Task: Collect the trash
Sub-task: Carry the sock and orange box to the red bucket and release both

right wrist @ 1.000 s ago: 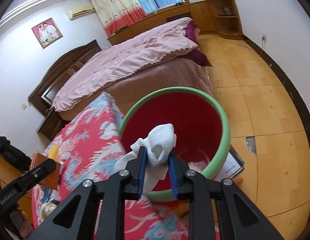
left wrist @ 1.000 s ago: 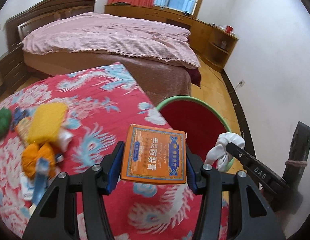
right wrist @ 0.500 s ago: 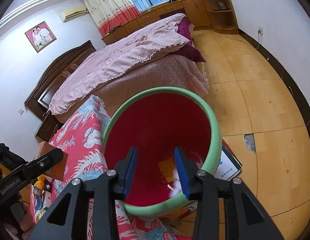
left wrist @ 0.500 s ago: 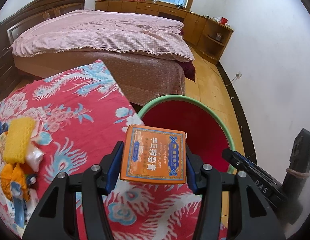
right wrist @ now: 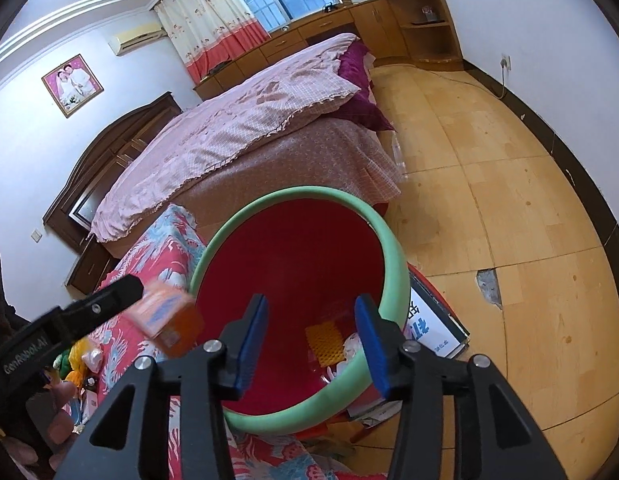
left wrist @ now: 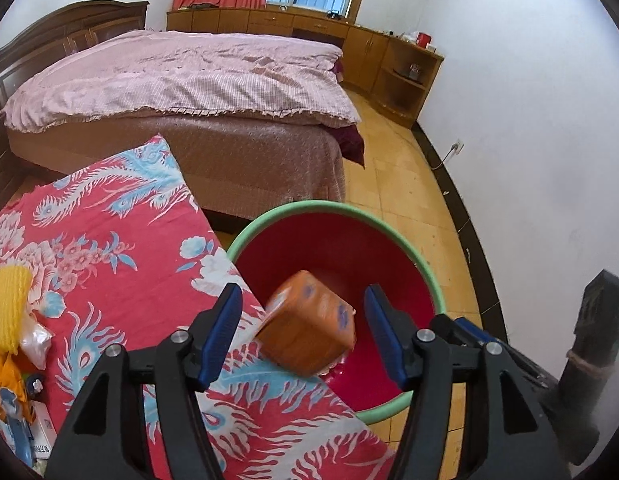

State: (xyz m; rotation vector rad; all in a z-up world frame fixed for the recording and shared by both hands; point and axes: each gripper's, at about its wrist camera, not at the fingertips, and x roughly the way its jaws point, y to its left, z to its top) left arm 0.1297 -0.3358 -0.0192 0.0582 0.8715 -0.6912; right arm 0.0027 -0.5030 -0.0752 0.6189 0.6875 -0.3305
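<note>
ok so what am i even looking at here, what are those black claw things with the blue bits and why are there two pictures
Those are two hand-held grippers, one in each of a person's hands; there is no robot arm. Each carries a wide-angle camera looking out along its two blue-padded fingers, so each picture is one gripper's own view.

In the left view, the left gripper has just been opening its jaws, and a blurred orange box sits between them without touching the pads, apparently dropping toward the red bin with a green rim.

In the right view, the right gripper has also just been opening; it holds nothing and looks down into the same bin, where a yellow mesh piece and some white bits lie.

Beside the bin is a table under a red patterned cloth, with more litter at its left edge. Behind is a bed.
</note>
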